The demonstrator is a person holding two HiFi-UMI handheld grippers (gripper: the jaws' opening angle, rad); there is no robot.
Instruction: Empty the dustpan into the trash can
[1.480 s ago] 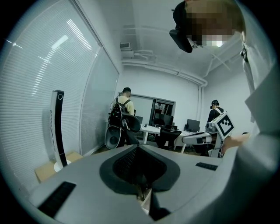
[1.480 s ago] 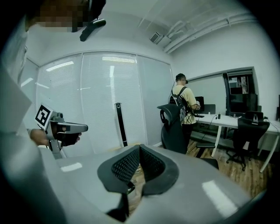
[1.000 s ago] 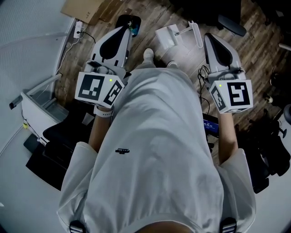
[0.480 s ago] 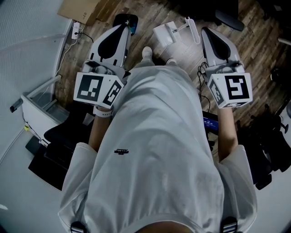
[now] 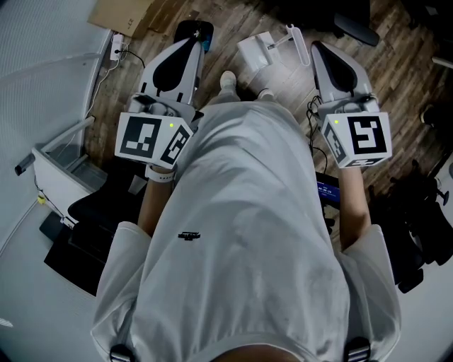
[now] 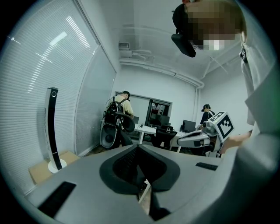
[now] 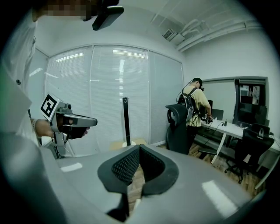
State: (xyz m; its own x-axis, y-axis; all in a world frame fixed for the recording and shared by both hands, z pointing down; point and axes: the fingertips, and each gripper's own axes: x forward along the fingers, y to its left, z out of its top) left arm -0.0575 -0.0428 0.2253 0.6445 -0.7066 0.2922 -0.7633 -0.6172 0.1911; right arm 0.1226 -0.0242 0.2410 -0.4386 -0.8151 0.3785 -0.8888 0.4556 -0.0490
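Note:
A white dustpan with a long handle lies on the wood floor just ahead of the person's feet, between the two grippers. My left gripper is held out to its left, jaws closed together with nothing between them. My right gripper hangs close to the handle's right side, also shut and empty. Neither touches the dustpan. A white open-topped container, possibly the trash can, stands by the wall at the left.
Cardboard and a power strip lie at the far left. A chair base stands far right, and dark bags lie at the right. A black tower fan, desks and two other people fill the room.
Nothing has visibly changed apart from a slight shift of the head view; both grippers keep their places and stay shut.

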